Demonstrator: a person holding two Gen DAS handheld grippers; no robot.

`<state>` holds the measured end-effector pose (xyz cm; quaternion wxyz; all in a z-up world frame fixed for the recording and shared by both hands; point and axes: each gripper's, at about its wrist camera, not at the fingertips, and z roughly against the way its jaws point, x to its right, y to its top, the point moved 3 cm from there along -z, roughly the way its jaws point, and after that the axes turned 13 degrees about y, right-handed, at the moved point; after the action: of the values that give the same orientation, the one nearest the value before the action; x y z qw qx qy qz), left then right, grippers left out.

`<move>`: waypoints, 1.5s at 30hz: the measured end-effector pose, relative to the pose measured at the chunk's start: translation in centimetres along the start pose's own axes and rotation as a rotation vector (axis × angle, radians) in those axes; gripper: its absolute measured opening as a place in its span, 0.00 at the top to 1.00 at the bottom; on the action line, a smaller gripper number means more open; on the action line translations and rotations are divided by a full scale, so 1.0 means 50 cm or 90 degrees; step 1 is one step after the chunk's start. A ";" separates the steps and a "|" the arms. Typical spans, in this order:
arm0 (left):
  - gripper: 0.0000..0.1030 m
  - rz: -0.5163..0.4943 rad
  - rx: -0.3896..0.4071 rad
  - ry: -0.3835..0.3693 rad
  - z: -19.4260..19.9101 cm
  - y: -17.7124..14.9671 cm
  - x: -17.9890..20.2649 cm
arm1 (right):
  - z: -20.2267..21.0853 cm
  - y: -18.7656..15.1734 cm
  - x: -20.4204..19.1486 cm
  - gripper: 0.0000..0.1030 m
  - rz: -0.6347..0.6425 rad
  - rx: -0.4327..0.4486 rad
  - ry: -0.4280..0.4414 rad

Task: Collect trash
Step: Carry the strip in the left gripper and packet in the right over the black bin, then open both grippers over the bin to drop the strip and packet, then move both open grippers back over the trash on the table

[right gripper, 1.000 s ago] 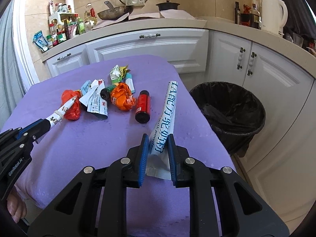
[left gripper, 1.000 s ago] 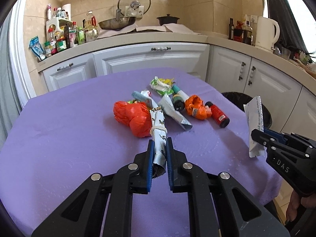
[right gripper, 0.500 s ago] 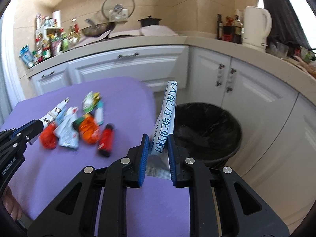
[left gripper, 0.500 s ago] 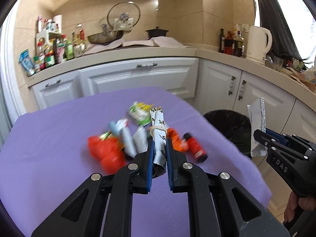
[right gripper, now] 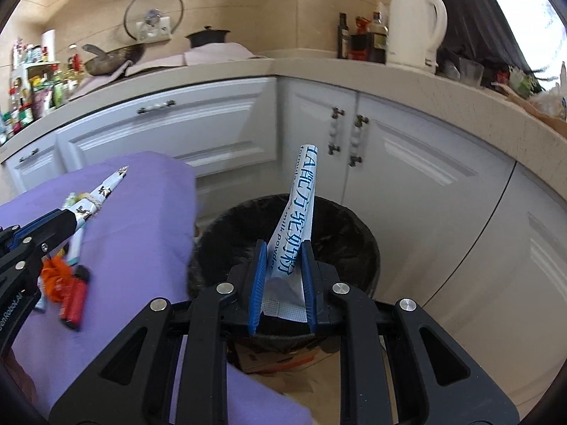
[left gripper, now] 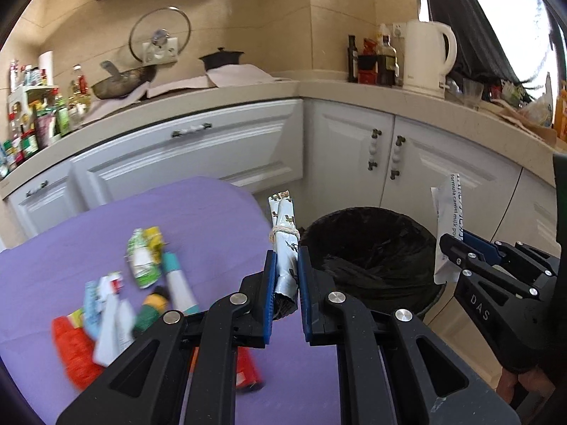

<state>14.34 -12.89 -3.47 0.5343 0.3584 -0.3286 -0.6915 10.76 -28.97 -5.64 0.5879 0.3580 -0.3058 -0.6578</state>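
Note:
My left gripper (left gripper: 285,262) is shut on a rolled silver wrapper (left gripper: 283,233) tied with string, held above the right edge of the purple table (left gripper: 198,212). My right gripper (right gripper: 281,258) is shut on a white milk powder sachet (right gripper: 299,212) with blue print, held over the black-lined trash bin (right gripper: 219,233). In the left wrist view the bin (left gripper: 397,226) stands just right of the table, and the right gripper (left gripper: 460,248) with its sachet (left gripper: 448,219) is beyond it. Several pieces of trash (left gripper: 141,265) lie on the table: an orange bag, wrappers, a red bottle (right gripper: 74,301).
White cabinets (right gripper: 407,163) curve behind the bin under a beige counter with a white kettle (left gripper: 427,60), bottles and a pan. A cardboard piece (right gripper: 276,357) lies on the floor near the bin. A hand (left gripper: 524,386) shows under the right gripper.
Both grippers have swung to the right, from above the table toward the trash bin, each still holding its item. The trash pile now lies to the left.

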 end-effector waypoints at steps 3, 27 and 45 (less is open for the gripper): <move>0.87 -0.005 -0.025 -0.008 -0.038 0.006 0.029 | -0.026 -0.002 0.026 0.82 -0.009 -0.010 -0.007; 0.59 -0.069 -0.109 -0.017 -0.192 0.039 0.155 | -0.165 -0.017 0.138 0.61 -0.050 -0.051 -0.013; 0.37 0.002 -0.071 0.042 -0.085 0.033 0.017 | -0.069 -0.005 0.022 0.29 -0.042 -0.012 0.026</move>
<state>18.61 -14.39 -4.44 0.5652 0.3502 -0.2727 -0.6954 13.42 -29.95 -7.86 0.5750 0.3758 -0.2758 -0.6724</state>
